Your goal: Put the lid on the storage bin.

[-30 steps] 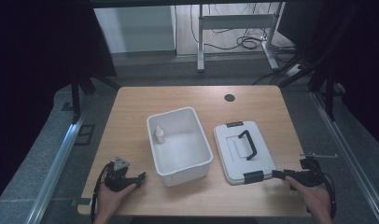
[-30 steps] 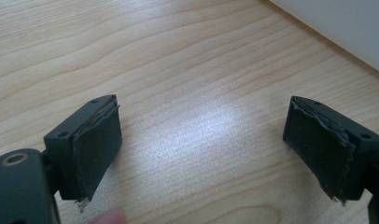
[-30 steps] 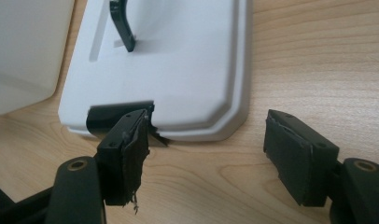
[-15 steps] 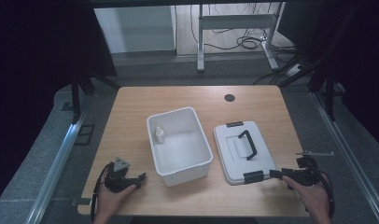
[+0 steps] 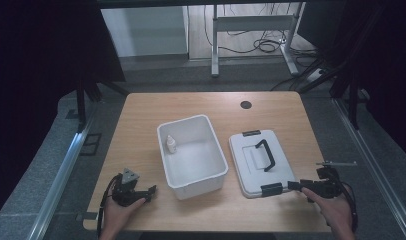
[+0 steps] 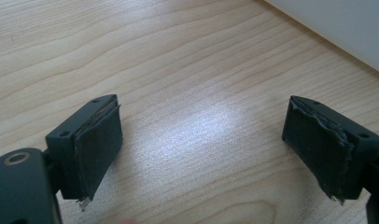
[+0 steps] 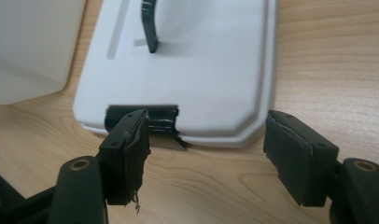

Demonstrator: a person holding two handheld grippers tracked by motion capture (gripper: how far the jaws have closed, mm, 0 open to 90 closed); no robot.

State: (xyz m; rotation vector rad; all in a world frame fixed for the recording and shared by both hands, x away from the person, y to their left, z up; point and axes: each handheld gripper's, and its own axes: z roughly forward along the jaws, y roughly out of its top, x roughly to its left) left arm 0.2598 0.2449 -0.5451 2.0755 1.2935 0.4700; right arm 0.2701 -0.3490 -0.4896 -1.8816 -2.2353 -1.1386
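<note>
Little has shifted since the earlier frames: the right tool (image 5: 292, 185) has edged slightly nearer the white lid (image 5: 258, 162), and the left tool (image 5: 150, 190) stays put. Both tools are released, jaws wide apart, holding nothing. The right tool's jaws flank the lid's near edge by its black latch (image 7: 143, 121). The lid lies flat on the worktop (image 5: 141, 125), black handle (image 5: 265, 154) up, just beside the open white bin (image 5: 192, 155). A small white bottle (image 5: 171, 144) stands inside the bin near its left wall.
</note>
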